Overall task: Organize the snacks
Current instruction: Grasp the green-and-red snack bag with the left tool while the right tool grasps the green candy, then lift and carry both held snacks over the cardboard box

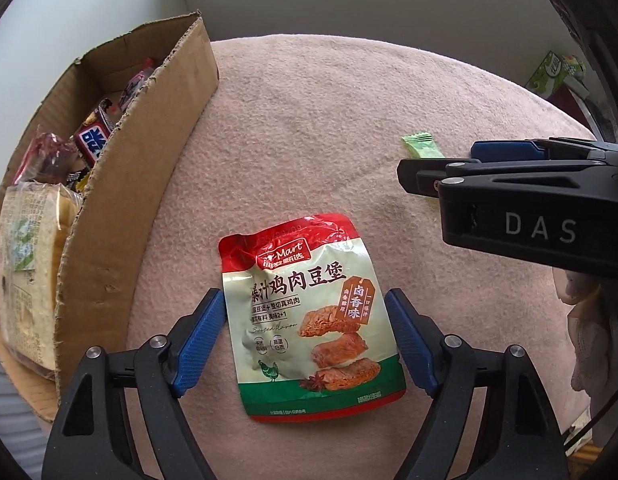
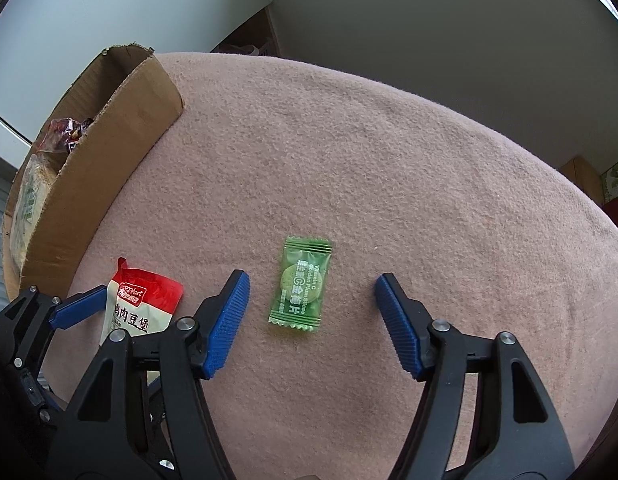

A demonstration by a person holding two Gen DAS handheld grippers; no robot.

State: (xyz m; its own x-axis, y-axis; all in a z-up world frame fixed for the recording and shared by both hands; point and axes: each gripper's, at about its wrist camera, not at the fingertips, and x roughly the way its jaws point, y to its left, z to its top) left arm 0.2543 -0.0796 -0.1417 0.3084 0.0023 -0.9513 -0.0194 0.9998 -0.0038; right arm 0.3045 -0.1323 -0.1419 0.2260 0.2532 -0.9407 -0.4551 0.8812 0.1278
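Observation:
A red, white and green snack pouch (image 1: pixel 309 320) lies flat on the pink felt tabletop (image 1: pixel 309 120). My left gripper (image 1: pixel 305 308) points down over it, open, one blue pad at each side edge of the pouch without squeezing it. A small green candy packet (image 2: pixel 301 284) lies to the right of the pouch. My right gripper (image 2: pixel 312 280) stands open around it, both pads clear of the wrapper. In the left wrist view the candy (image 1: pixel 423 146) is half hidden behind the right gripper (image 1: pixel 441 160). The right wrist view shows the pouch (image 2: pixel 145 304) at lower left.
An open cardboard box (image 1: pixel 149 168) stands on the table's left side, its near wall torn along the top. It holds several wrapped snacks and a bagged loaf of bread (image 1: pixel 29 272). A green carton (image 1: pixel 553 72) sits beyond the table's far right edge.

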